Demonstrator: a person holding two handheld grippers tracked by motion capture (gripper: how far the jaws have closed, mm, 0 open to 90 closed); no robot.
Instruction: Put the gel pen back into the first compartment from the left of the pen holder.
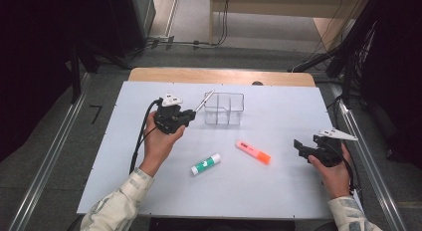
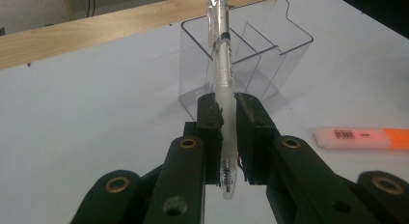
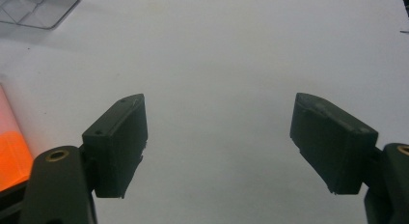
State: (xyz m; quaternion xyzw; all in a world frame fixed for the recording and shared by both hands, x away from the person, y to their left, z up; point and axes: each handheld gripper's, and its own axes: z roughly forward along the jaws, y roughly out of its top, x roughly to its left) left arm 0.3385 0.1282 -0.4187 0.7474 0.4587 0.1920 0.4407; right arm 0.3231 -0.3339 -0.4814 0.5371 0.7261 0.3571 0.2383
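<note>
Three loose items and one clear holder lie on the white table (image 1: 124, 181), listed view by view.

High view. Left gripper (image 1: 195, 111), near centre-left, clamped on a clear pen (image 1: 205, 100); the pen slants toward 1 o'clock, its far end at the upper left corner of the clear holder (image 1: 225, 108). Whether that end is over or inside a compartment cannot be told. Glue stick (image 1: 206, 164), white with green label, at 5 o'clock from the left gripper, lying flat. Orange highlighter (image 1: 253, 152) at 5 o'clock from the holder, lying flat. Right gripper (image 1: 302, 147) at 3 o'clock on the table, well apart from the highlighter, jaws spread, nothing between them.

Left gripper view. Gripper (image 2: 228, 132) pressed together on the frosted grip section of the pen (image 2: 223, 64); the pen runs toward 12 o'clock, with the holder (image 2: 251, 55) just behind it. Highlighter (image 2: 361, 138) at 3 o'clock.

Right gripper view. Gripper (image 3: 219, 147) stands wide apart over bare table. Highlighter (image 3: 9, 147) at 9 o'clock; a corner of the holder (image 3: 34, 9) at 11 o'clock.

Progress, as judged: pen lifted and brought to the holder, not yet released. Glue stick and highlighter untouched, probably left to stow.
</note>
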